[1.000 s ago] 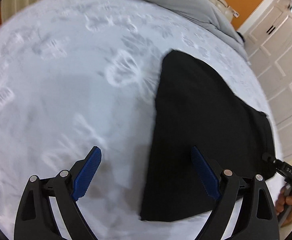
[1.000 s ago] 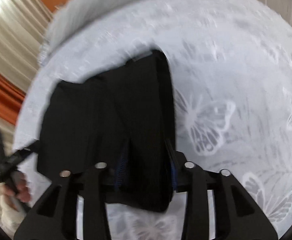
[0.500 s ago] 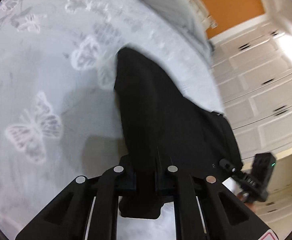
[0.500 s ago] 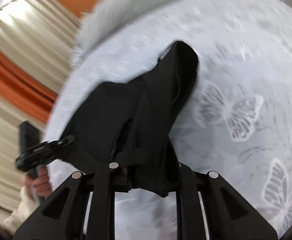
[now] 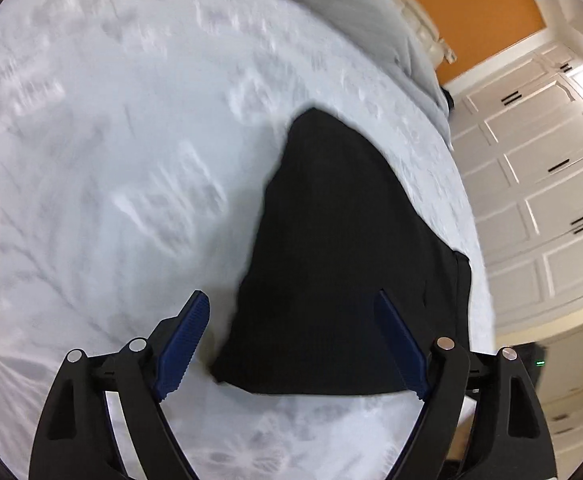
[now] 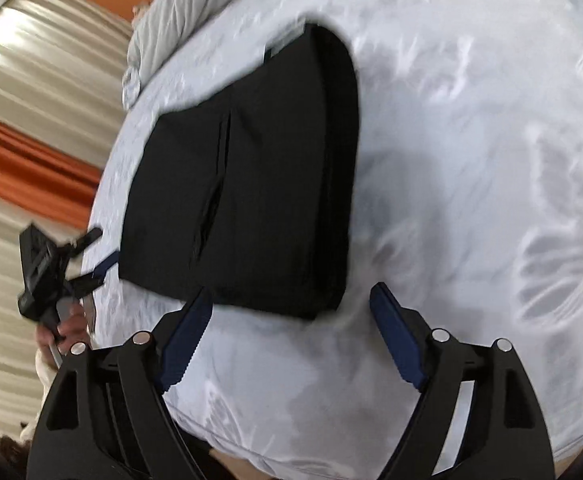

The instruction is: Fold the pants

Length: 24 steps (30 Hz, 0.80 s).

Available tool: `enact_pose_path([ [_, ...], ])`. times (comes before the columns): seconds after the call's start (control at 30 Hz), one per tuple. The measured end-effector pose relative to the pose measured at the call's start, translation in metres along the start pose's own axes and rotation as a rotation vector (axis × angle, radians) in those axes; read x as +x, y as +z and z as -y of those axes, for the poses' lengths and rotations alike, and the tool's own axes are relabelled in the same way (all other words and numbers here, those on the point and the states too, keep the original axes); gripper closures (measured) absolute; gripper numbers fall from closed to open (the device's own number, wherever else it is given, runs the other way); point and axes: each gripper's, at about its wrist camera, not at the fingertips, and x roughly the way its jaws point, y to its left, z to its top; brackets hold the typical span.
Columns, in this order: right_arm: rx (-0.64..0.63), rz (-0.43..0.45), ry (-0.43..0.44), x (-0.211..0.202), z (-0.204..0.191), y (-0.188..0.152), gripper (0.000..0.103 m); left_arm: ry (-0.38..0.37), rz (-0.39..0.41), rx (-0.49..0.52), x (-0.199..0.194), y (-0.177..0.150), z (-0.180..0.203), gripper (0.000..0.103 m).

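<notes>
The black pants [image 5: 343, 248] lie folded into a flat block on the white butterfly-print bedspread [image 5: 111, 140]. My left gripper [image 5: 291, 336] is open and empty, its blue pads either side of the near edge of the pants, just above them. In the right wrist view the pants [image 6: 251, 184] lie ahead and to the left. My right gripper [image 6: 291, 332] is open and empty, just short of their near corner. The left gripper [image 6: 47, 264] shows at the left edge of that view, in a hand.
A grey pillow or blanket [image 5: 339, 4] lies at the bed's head. White cabinet doors [image 5: 539, 176] stand to the right of the bed. Cream and orange curtains [image 6: 19, 128] hang to its left. The bed's near edge [image 6: 331, 444] is close below my right gripper.
Half a second ago both grippers were shut on the lifted pants. Now both are open and drawn back, and the pants lie flat and folded on the bed.
</notes>
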Motion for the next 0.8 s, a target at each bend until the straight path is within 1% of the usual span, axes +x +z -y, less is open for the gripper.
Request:
enact_pose_path([
  [0.07, -0.044, 0.018, -0.013, -0.005, -0.007, -0.001, 0.020, 0.005, -0.049, -0.029, 0.015, -0.001, -0.005, 0.022],
  [0.1, -0.033, 0.041, 0.017, -0.006, -0.008, 0.003, 0.026, 0.015, -0.061, -0.033, 0.021, -0.004, -0.008, 0.023],
  [0.13, -0.004, 0.051, 0.033, -0.003, -0.006, 0.006, 0.036, 0.022, -0.047, -0.017, 0.021, -0.005, -0.006, 0.023],
  [0.17, 0.012, 0.048, 0.038, 0.005, -0.001, 0.007, 0.042, 0.038, -0.038, 0.021, 0.021, -0.005, -0.001, 0.031],
  [0.2, 0.010, 0.052, 0.050, 0.003, -0.001, 0.007, 0.061, 0.038, -0.039, 0.046, 0.022, -0.005, 0.002, 0.063],
  [0.23, 0.005, 0.069, 0.081, -0.002, -0.005, 0.011, 0.062, 0.029, -0.052, 0.064, 0.025, -0.003, 0.004, 0.079],
  [0.27, -0.014, 0.093, 0.094, -0.009, -0.014, 0.015, 0.063, 0.001, -0.060, 0.057, 0.025, -0.002, 0.006, 0.087],
  [0.3, -0.049, 0.129, 0.107, -0.021, -0.027, 0.016, 0.065, -0.039, -0.045, 0.041, 0.015, -0.003, 0.008, 0.089],
  [0.33, -0.070, 0.150, 0.112, -0.030, -0.030, 0.015, 0.067, -0.066, -0.041, 0.047, 0.008, 0.000, 0.010, 0.089],
  [0.37, -0.079, 0.160, 0.106, -0.036, -0.029, 0.014, 0.067, -0.092, -0.034, 0.063, 0.001, -0.002, 0.014, 0.089],
  [0.4, -0.082, 0.144, 0.073, -0.035, -0.023, 0.015, 0.063, -0.092, -0.028, 0.072, -0.001, -0.007, 0.016, 0.082],
  [0.43, -0.058, 0.114, 0.037, -0.027, -0.016, 0.018, 0.050, -0.075, -0.034, 0.069, 0.001, -0.010, 0.013, 0.076],
  [0.47, -0.014, 0.063, -0.033, -0.014, -0.006, 0.020, 0.042, -0.031, -0.049, 0.059, 0.005, -0.015, 0.009, 0.066],
  [0.5, 0.038, 0.020, -0.083, -0.002, 0.001, 0.021, 0.037, 0.059, -0.060, 0.051, 0.013, -0.019, 0.005, 0.065],
  [0.53, 0.073, 0.013, -0.055, 0.000, 0.006, 0.021, 0.037, 0.104, -0.059, 0.060, 0.018, -0.019, 0.005, 0.062],
  [0.57, 0.099, 0.024, -0.004, -0.002, 0.007, 0.022, 0.035, 0.102, -0.048, 0.070, 0.018, -0.018, 0.007, 0.054],
  [0.6, 0.108, 0.041, 0.050, -0.006, 0.005, 0.025, 0.030, 0.091, -0.034, 0.075, 0.013, -0.017, 0.012, 0.039],
  [0.63, 0.108, 0.059, 0.087, -0.010, 0.004, 0.027, 0.021, 0.070, -0.015, 0.075, 0.009, -0.015, 0.016, 0.030],
  [0.67, 0.113, 0.080, 0.115, -0.012, 0.003, 0.029, 0.019, 0.045, 0.012, 0.070, 0.006, -0.012, 0.018, 0.021],
  [0.7, 0.122, 0.085, 0.126, -0.011, 0.003, 0.029, 0.014, 0.025, 0.031, 0.061, 0.005, -0.010, 0.020, 0.020],
  [0.73, 0.142, 0.073, 0.125, -0.005, 0.004, 0.031, 0.011, 0.010, 0.029, 0.052, 0.008, -0.007, 0.021, 0.019],
  [0.77, 0.171, 0.050, 0.111, 0.004, 0.008, 0.031, 0.011, -0.004, 0.006, 0.033, 0.016, -0.005, 0.020, 0.017],
  [0.8, 0.189, 0.033, 0.112, 0.008, 0.011, 0.028, 0.011, -0.002, -0.013, 0.011, 0.020, -0.003, 0.016, 0.017],
])
